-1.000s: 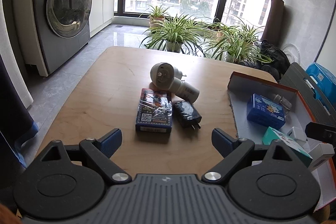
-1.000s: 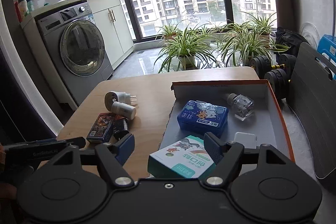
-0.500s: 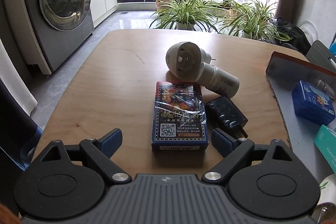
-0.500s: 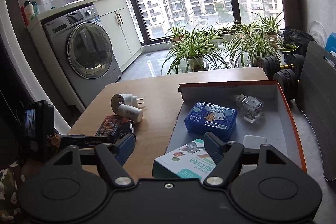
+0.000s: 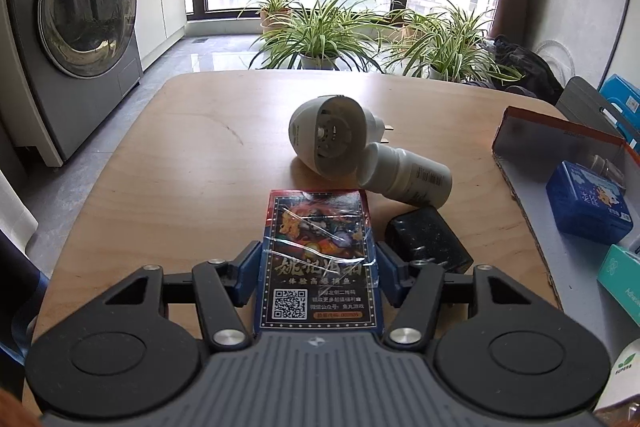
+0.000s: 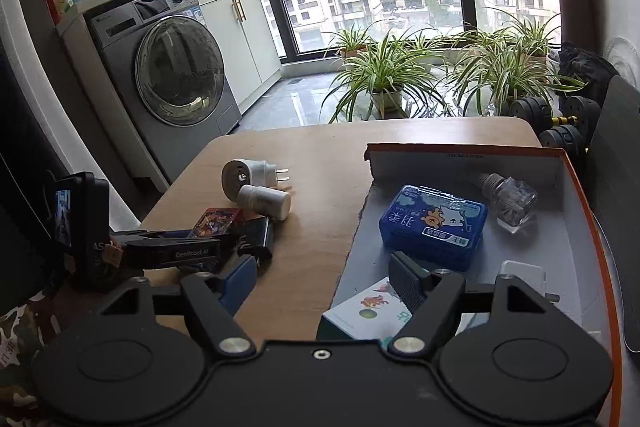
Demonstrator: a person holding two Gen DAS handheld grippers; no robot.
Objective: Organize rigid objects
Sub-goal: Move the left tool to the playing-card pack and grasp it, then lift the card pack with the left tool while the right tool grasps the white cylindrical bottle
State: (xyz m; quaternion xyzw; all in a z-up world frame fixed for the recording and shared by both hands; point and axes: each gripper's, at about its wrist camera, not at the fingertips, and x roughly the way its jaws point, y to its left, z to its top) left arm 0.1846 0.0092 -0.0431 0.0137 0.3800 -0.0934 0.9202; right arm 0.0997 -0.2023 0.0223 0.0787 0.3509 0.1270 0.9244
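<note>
Daylight from tall windows falls across a round-cornered wooden table (image 5: pixel 192 163) set before a washing machine (image 5: pixel 76 27) and potted spider plants (image 5: pixel 320 35). From the left wrist view, the left gripper (image 5: pixel 318 273), which a second ago hung back from the table with its jaws wide, now has the card box (image 5: pixel 318 251) between its blue pads, the jaws closing against the box's long sides while it lies flat on the wood. Just beyond the box sit a white plug-in device (image 5: pixel 328 139), a white bottle (image 5: pixel 408 175) on its side touching it, and a black charger (image 5: pixel 428 239) beside the box. At right, the open cardboard box (image 5: pixel 560 131) holds a blue tin (image 5: pixel 584 203) and a teal carton (image 5: pixel 620 279). From the right wrist view, the right gripper (image 6: pixel 324 283) hangs with its jaws apart and nothing between them, one finger over the tabletop and the other over the cardboard box's near end, above the teal carton (image 6: pixel 368 315); it has drifted slightly since the earlier frame. Inside also lie the blue tin (image 6: pixel 434 223), a clear glass bottle (image 6: pixel 510 199) and a small white block (image 6: pixel 522 273).
</note>
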